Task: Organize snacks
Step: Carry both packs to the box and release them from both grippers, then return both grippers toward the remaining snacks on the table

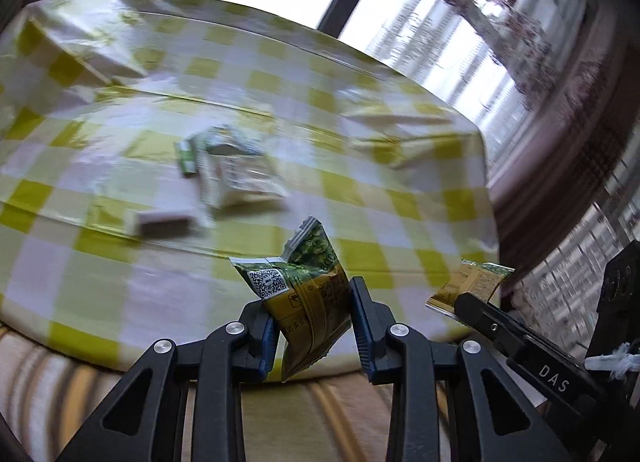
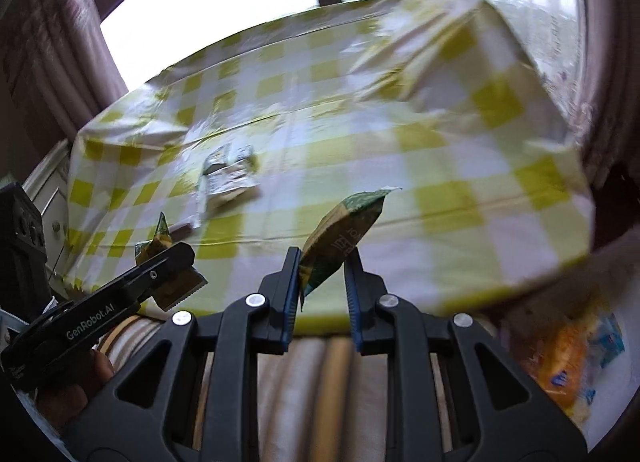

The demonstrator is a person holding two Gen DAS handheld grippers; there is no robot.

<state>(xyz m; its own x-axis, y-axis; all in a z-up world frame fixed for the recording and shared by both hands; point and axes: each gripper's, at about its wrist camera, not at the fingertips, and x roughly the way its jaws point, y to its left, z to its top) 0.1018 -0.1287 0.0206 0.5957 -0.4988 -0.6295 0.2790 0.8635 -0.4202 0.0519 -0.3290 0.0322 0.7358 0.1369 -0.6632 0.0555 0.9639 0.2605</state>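
The left gripper [image 1: 316,326] is clamped on a green and yellow snack packet [image 1: 308,294], which stands up crumpled between its blue pads above the near edge of the table. The right gripper [image 2: 323,282] pinches a second green and yellow packet [image 2: 344,234] by its lower end, the rest of it leaning up and to the right. Each gripper shows in the other's view, off to the side with its packet. Beyond them lies the table, covered by a yellow and white checked cloth [image 1: 360,74]. Near its middle sits a small blurred heap of more packets [image 1: 236,174], with a pale flat one [image 1: 160,220] lying just in front of it. Under the grippers is a striped cushion [image 2: 328,382], and at the right of the right wrist view lies an orange and blue bag [image 2: 576,358], too blurred to read.
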